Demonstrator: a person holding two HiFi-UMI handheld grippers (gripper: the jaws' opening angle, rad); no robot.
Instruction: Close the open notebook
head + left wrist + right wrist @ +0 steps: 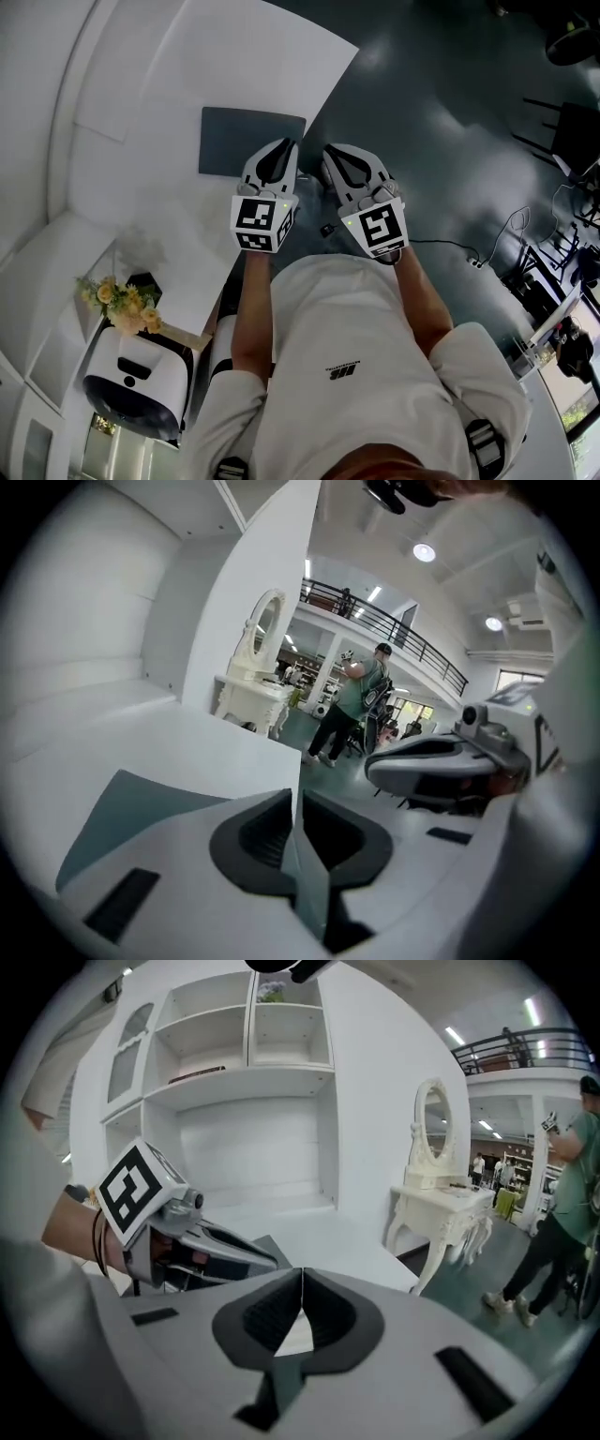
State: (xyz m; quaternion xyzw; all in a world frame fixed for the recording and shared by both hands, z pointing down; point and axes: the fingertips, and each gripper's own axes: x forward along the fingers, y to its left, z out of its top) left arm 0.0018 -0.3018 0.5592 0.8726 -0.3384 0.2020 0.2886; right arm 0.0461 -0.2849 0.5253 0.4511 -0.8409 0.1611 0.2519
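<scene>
A dark grey notebook [251,141] lies flat on the white table [159,178], its cover up and no pages showing. My left gripper [281,146] hovers at the notebook's near right corner, shut and holding nothing. Just off the table edge, over the dark floor, my right gripper [336,156] is shut and empty too. In the left gripper view the notebook [141,803] is low on the left, beyond the closed left gripper [298,794], and the right gripper [441,761] is alongside. In the right gripper view the right gripper [301,1274] has its jaws together, and a notebook corner [269,1240] shows past the left gripper [216,1246].
A person in a green shirt [352,700] stands on the floor beyond the table. Near that person is a white dressing table with a mirror [436,1194]. White shelves [244,1072] rise behind the table. Flowers [122,305] and a white device [131,384] sit near left. A cable [450,248] lies on the floor.
</scene>
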